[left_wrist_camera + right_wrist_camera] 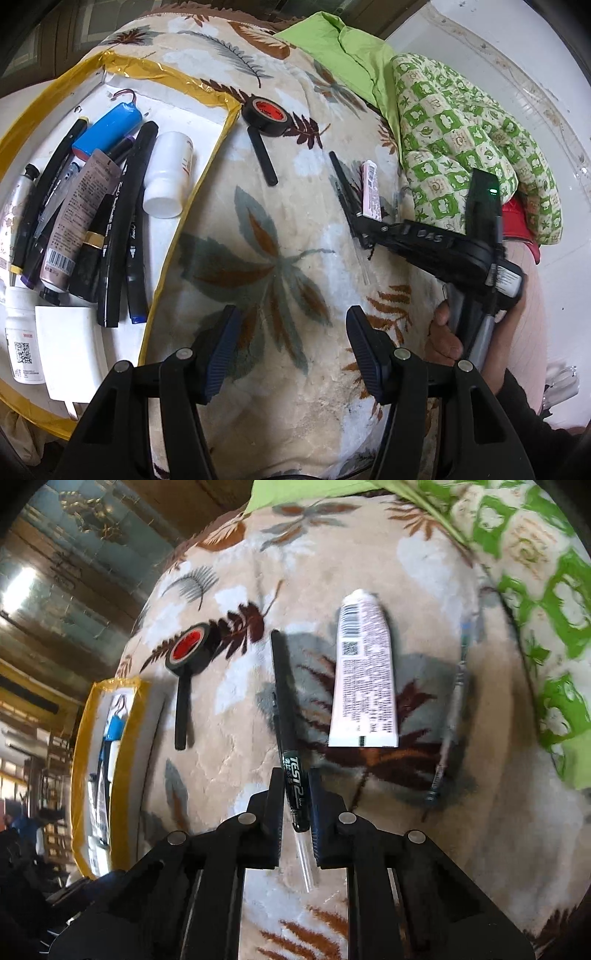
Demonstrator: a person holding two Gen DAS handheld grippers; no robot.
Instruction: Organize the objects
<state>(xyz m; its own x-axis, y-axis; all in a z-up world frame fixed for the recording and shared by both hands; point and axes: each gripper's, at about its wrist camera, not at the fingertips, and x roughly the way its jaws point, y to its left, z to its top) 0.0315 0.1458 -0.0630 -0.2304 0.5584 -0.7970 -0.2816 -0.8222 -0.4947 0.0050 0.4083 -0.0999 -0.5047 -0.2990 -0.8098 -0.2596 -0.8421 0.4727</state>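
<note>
The black pen (pixel 285 716) is flanked by the right gripper (pixel 295 801), whose jaws are narrowed around its lower barrel on the leaf-patterned blanket (pixel 229 738). A pink tube (pixel 364 675) is seen at two o'clock of the pen. The left gripper (pixel 291 332) is held wide open and empty.

"TEST2" on dark green pen (pixel 291 775); other labels unreadable.

I see a leaf-patterned blanket (pixel 236 709) under my grippers, green bedding (pixel 461 140) beyond, perhaps a window (pixel 22 587) far left.
</note>
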